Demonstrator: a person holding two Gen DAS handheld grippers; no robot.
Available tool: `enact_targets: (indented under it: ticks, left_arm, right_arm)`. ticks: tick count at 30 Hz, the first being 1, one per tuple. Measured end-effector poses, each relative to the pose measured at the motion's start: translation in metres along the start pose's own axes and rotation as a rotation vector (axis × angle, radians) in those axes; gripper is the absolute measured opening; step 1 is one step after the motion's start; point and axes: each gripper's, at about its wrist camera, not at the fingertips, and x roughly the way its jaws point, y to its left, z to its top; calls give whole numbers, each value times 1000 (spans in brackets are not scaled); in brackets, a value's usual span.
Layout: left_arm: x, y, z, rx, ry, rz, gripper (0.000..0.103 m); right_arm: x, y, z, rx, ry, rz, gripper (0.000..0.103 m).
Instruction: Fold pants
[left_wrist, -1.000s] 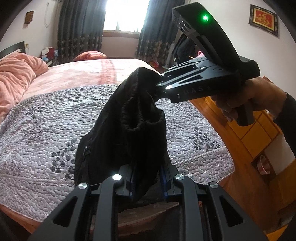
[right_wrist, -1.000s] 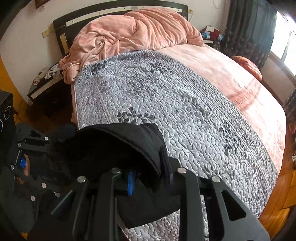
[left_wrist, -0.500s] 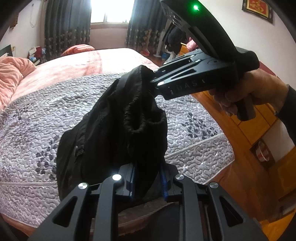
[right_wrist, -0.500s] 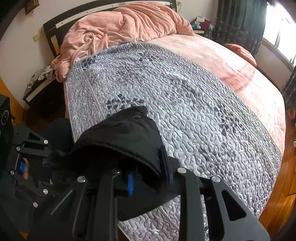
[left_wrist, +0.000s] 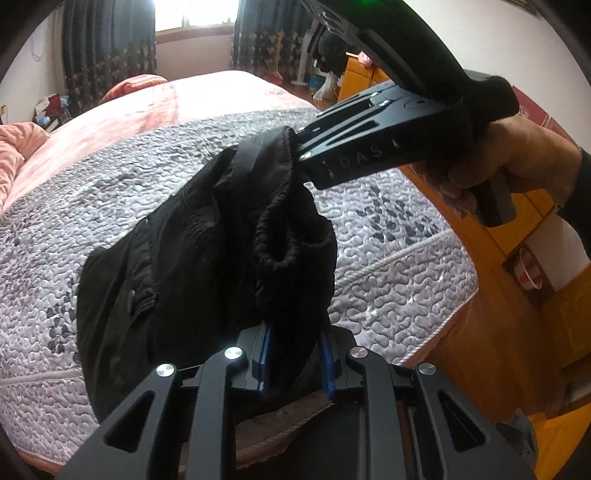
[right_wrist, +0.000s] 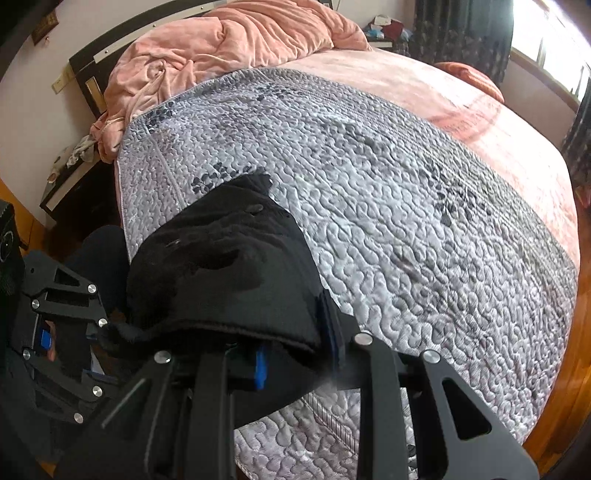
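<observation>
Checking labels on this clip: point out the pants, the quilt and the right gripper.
pants (left_wrist: 192, 266): left wrist view, hanging black fabric.
quilt (right_wrist: 388, 221): right wrist view, bare grey middle.
right gripper (right_wrist: 295, 354): right wrist view, between its fingertips.

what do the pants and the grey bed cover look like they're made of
Pants: black, matte soft woven or knit fabric, probably; gathered elastic waistband, limp drape. Grey cover: quilted cloth, likely padded; pebbled stitching, corded edge, faint sheen.

pants (left_wrist: 207, 258): lower part hidden behind left gripper (left_wrist: 293, 363), legs not seen | right gripper (right_wrist: 297, 354): fingertips covered by cloth | bed (right_wrist: 406, 206): foot edge cut off by frame | hand (left_wrist: 517, 162): wrist cropped at right edge
</observation>
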Motion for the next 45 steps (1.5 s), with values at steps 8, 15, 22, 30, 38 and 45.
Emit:
enact_targets:
  ticks: [8, 15, 22, 30, 38, 45]
  left_arm:
    - [34, -10, 0, 30, 54, -3, 21]
    - [64, -13, -4, 38, 106, -13, 21]
    - [89, -13, -8, 45, 148, -19, 22]
    - [105, -12, -13, 52, 169, -14, 23]
    - [113, -14, -18, 71, 174, -8, 26]
    - [116, -10, -22, 73, 183, -27, 31]
  right_arm:
    - [18, -21, -21, 25, 16, 9, 23]
    - [38, -32, -40, 33, 38, 1, 23]
    - [58, -45, -54, 55, 59, 11, 24]
    - [73, -49, -58, 60, 87, -11, 26]
    - [74, -50, -66, 121, 111, -89, 30]
    - [43, -73, -92, 381, 50, -104, 31]
